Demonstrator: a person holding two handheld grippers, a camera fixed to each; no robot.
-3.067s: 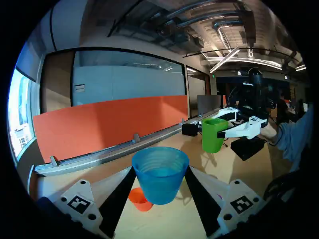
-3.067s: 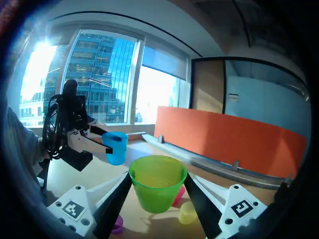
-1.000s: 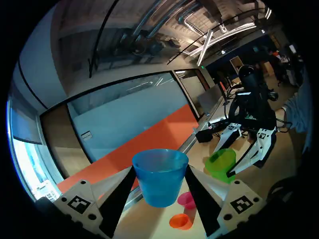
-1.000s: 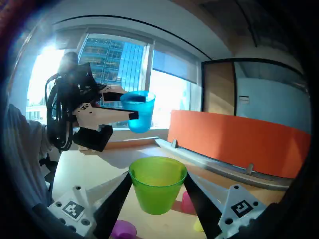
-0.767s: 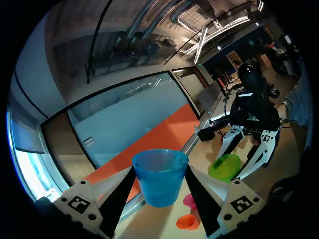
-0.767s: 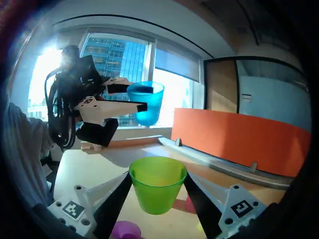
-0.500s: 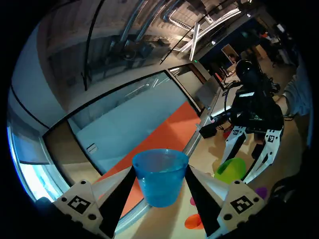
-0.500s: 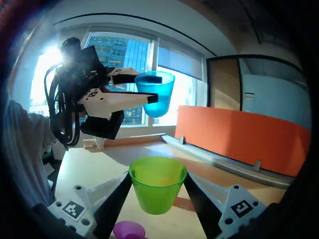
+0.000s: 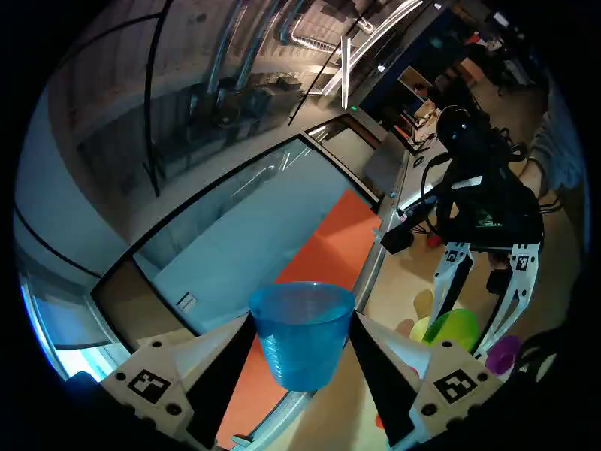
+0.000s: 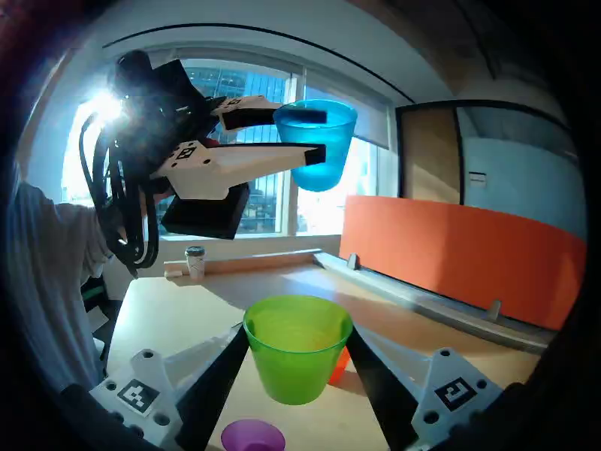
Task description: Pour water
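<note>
In the left gripper view my left gripper (image 9: 300, 353) is shut on a translucent blue cup (image 9: 302, 334), and the whole view is tilted to the right. Lower right there, the right gripper (image 9: 481, 301) holds a green cup (image 9: 451, 328) seen from above. In the right gripper view my right gripper (image 10: 297, 353) is shut on that green cup (image 10: 297, 346), upright over the table. The left gripper (image 10: 300, 135) holds the blue cup (image 10: 315, 144) high above and slightly left of the green one.
A wooden table (image 10: 173, 316) lies below, with an orange partition (image 10: 466, 255) along its far edge. Small cups stand on it: purple (image 10: 252, 435), orange (image 10: 339, 364), and purple (image 9: 502, 353) and yellow (image 9: 419, 328) ones. A paper cup (image 10: 195, 261) stands far left. A sleeve (image 10: 45, 286) is at left.
The left gripper has risen with the blue cup and come closer above the green cup, while its view tilts further. The right gripper holds the green cup steady.
</note>
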